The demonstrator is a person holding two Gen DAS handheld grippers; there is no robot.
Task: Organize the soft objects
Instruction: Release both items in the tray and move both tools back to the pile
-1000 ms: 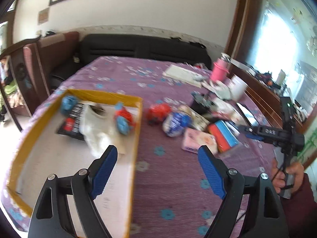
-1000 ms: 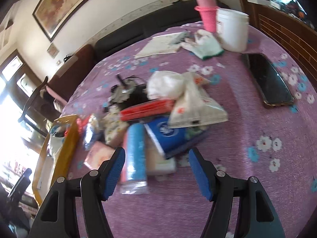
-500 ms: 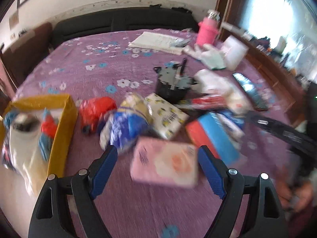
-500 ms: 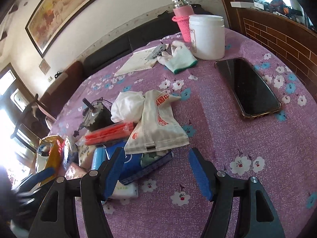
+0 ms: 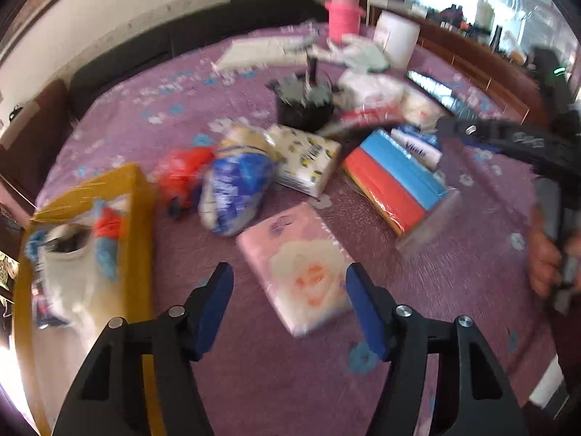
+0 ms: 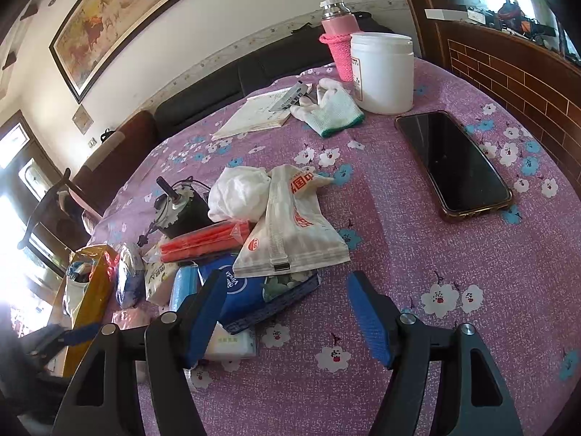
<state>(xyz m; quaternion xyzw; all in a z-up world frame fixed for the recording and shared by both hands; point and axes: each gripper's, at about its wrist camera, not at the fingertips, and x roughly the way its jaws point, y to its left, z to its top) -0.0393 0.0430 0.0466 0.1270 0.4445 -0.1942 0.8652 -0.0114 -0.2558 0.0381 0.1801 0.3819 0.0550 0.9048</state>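
A pink tissue pack (image 5: 305, 265) with a rose print lies flat on the purple flowered cloth. My left gripper (image 5: 290, 305) hovers over its near end, jaws closing. The pack sits between the blue pads, which do not press on it. More soft packs lie just beyond it: a blue-white bag (image 5: 236, 189), a red bundle (image 5: 181, 174) and a yellow-printed pack (image 5: 308, 163). The yellow box (image 5: 138, 196) at the left holds a white bag and small blue-red items. My right gripper (image 6: 287, 312) stands open and empty over bare cloth, beside a blue tissue pack (image 6: 239, 290).
A black motor (image 6: 181, 210), a phone (image 6: 454, 163), a white jar (image 6: 381, 72), a pink flask (image 6: 339, 40), a glove (image 6: 330, 109) and a booklet (image 6: 258, 116) share the table. A white sachet bag (image 6: 290, 232) lies on the pile. A wooden rail borders the right side.
My left gripper swung right from above the yellow box to the pile, dropped over the pink pack, and its jaws narrowed. The right gripper shifted slightly and now holds still.
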